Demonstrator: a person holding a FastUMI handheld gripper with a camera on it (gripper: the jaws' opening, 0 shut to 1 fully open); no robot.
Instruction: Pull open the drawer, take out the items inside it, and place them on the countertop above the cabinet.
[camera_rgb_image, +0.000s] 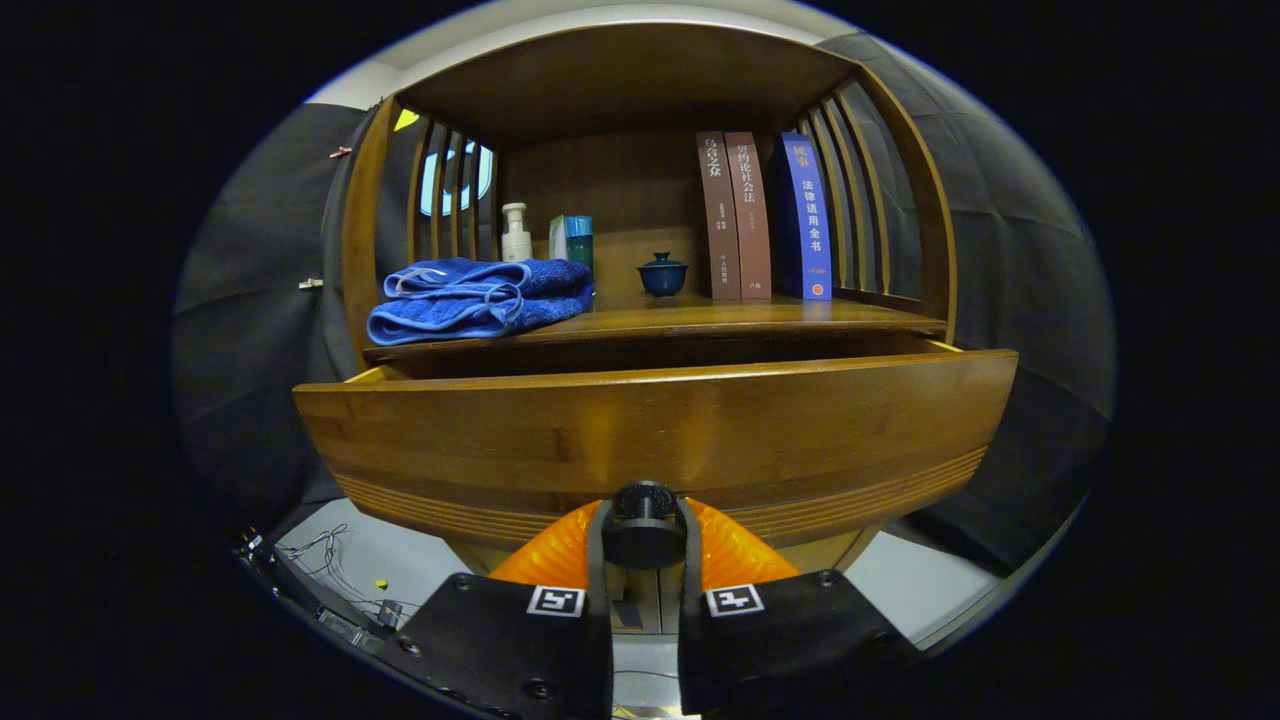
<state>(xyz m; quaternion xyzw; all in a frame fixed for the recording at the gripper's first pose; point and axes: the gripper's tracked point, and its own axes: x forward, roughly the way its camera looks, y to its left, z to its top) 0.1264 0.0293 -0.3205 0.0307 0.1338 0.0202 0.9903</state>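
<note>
- we look forward along our tool (643, 560) at a wooden cabinet (640, 90) with an open shelf on top and one wide drawer (655, 440) below it.
- on the left of the desk (700, 320), the flat top above the drawer, lies a folded blue towel (480, 298), close to the front edge.
- just behind the towel stand a small white pump bottle (516, 235) and a teal box (577, 240).
- near the middle of the desk sits a small dark blue lidded cup (662, 274), apart from the towel.
- to the right of the cup three books (765, 215) stand upright against the slatted side.
- the drawer is already pulled partway out: its front stands forward of the desk edge and a dark gap shows behind it. from this low angle we cannot see what lies inside.
- at the drawer's lower middle is a round dark knob (645, 503), and our tool is pinching it, one finger pressed on each side.
- we judge that the pull is the step in hand. to do it well, we should keep the pinch firm and draw straight back, level with the drawer's run, so it does not skew or jam.
- we should stop before the drawer leaves its rails, then let go of the knob and lift the tool above the front to look inside.
- the bare stretch of desk between towel and cup looks like a fair landing place for the items.
</note>
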